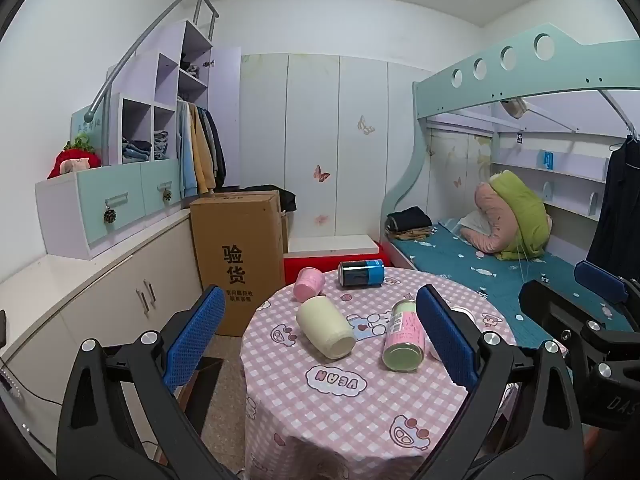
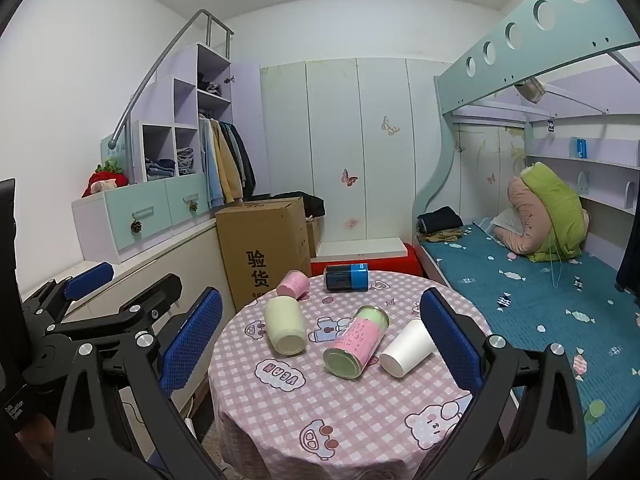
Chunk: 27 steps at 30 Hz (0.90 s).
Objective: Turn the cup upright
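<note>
Several cups and cans lie on their sides on a round table with a pink checked cloth [image 1: 320,412] [image 2: 320,400]. A cream cup [image 1: 325,332] [image 2: 285,325] lies at the left. A pink cup [image 1: 308,284] [image 2: 293,283] lies behind it. A white paper cup [image 2: 406,348] lies at the right, mostly hidden behind my finger in the left wrist view. My left gripper [image 1: 316,340] is open and empty above the near table edge. My right gripper [image 2: 320,344] is open and empty, also short of the cups.
A pink-and-green can [image 1: 403,340] [image 2: 356,342] lies mid-table and a blue-and-black can [image 1: 361,273] [image 2: 346,277] at the far edge. A cardboard box [image 1: 236,256] stands left of the table, cabinets beyond it. A bunk bed [image 1: 500,264] is at the right.
</note>
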Tool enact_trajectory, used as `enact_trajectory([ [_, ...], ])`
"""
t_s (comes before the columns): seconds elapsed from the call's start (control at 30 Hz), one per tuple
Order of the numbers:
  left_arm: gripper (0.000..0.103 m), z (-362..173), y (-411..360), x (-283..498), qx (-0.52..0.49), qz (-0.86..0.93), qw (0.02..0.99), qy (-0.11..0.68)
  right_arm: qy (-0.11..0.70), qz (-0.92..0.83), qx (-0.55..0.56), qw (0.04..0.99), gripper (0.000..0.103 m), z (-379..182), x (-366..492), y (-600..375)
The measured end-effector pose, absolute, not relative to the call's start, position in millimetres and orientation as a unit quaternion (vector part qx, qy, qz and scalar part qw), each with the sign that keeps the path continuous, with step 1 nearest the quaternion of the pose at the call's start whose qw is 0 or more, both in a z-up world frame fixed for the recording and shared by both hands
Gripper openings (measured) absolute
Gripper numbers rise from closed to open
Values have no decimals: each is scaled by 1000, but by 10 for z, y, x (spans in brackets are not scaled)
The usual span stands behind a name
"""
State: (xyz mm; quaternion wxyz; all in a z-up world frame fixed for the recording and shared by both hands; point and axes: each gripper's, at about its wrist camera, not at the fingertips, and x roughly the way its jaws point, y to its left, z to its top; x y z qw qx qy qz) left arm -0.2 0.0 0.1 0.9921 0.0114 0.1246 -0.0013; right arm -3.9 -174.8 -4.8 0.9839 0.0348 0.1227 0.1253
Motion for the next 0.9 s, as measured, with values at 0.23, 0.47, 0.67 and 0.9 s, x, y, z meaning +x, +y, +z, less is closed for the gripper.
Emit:
enact_trajectory([
  [0.23, 97, -1, -1, 0, 12, -2, 992, 125, 121, 125, 35, 984, 96, -33, -46, -1750],
  [0.47, 97, 0, -2, -3, 13, -2, 992, 124, 121, 125, 36, 984, 96, -33, -53, -1746],
  [0.67, 97, 2, -2, -6, 12, -2, 992, 125, 123, 123, 35, 984, 96, -20, -35, -1739],
  [0.9, 97, 1, -2, -7, 11, -1, 992, 126, 123, 123, 35, 984, 96, -27, -34, -1743],
])
